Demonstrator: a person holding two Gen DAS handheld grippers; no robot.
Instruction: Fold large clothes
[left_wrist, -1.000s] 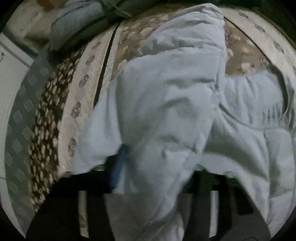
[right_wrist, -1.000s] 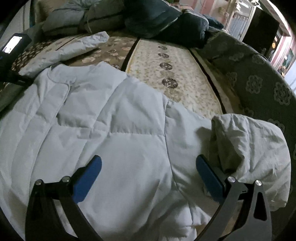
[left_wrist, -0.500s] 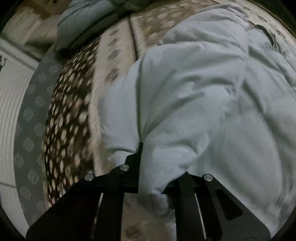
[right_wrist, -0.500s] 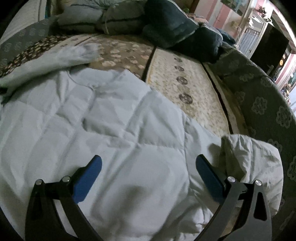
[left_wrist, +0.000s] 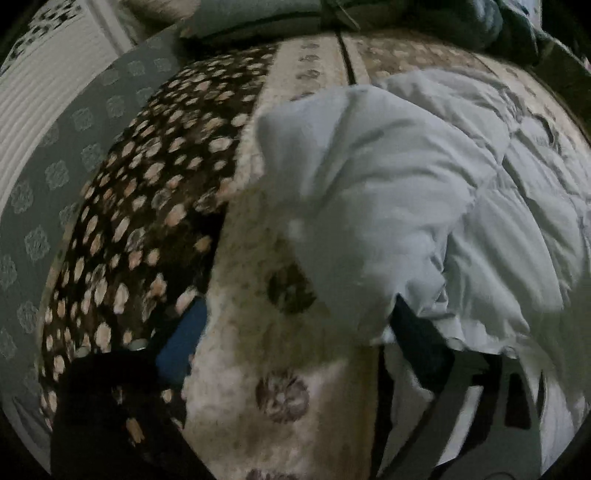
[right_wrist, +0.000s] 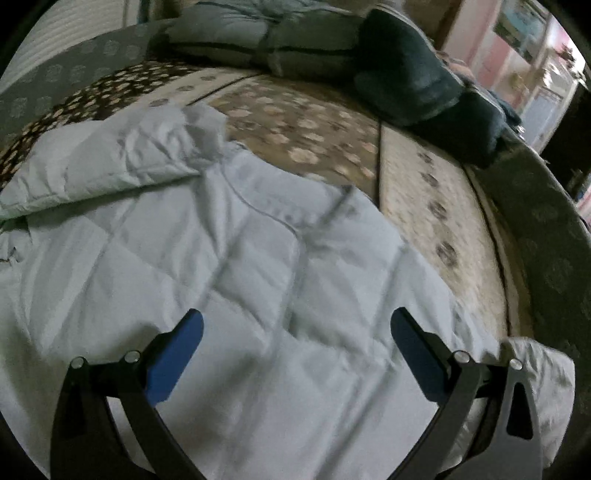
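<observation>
- Both views were dim and grainy, with motion blur.
- Fisheye bending darkened the corners.
- Brighter light showed in the right wrist view's top right corner.

One pale quilted jacket (right_wrist: 236, 295); two grippers (right_wrist: 295, 354) (left_wrist: 295, 332); one patterned bedspread (right_wrist: 436, 206); one dark cushion (right_wrist: 406, 74)

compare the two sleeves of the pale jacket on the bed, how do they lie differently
The left sleeve lies folded in across the jacket, stretched long; the right sleeve is bunched at the jacket's outer edge, not yet folded in. The left sleeve looks smoother, the right sleeve crumpled. Both are the same pale quilted fabric.
</observation>
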